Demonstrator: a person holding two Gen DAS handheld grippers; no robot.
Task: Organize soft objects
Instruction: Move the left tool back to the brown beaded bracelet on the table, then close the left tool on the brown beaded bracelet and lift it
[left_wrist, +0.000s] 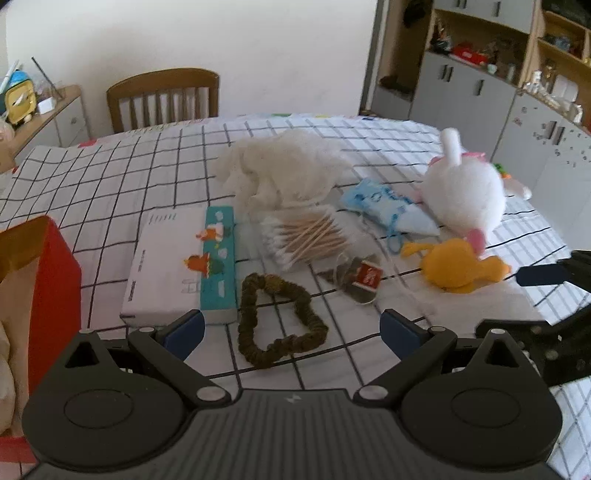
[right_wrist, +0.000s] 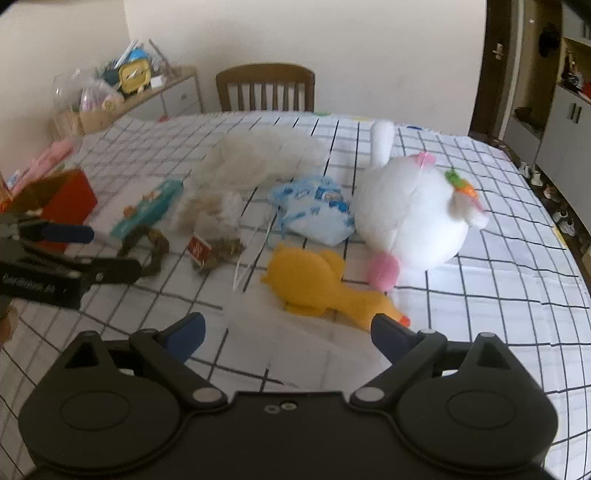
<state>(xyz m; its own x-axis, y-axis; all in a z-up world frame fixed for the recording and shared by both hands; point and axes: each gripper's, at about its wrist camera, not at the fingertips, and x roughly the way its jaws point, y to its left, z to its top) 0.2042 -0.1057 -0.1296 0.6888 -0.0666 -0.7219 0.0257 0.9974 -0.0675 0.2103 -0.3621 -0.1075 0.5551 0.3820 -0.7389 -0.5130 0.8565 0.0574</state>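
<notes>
My left gripper (left_wrist: 291, 334) hangs wide open over the green scrunchie (left_wrist: 279, 319); my right gripper (right_wrist: 288, 334) gapes empty just short of the yellow duck (right_wrist: 321, 284).

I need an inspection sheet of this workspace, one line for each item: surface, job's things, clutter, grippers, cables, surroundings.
Surface: table under a white checked cloth, wrinkled.
Job's things: white plush rabbit, yellow rubber chicken, fluffy white cloth, blue pouch, green scrunchie, all lying loose; red bag at the left edge.
Clutter: cotton swabs, tissue box, small red-labelled packet.
Grippers: left gripper and right gripper both open, holding nothing, above the table.
Cables: nothing seen.
Surroundings: wooden chair, grey cabinets, side cupboard with oddments.
</notes>
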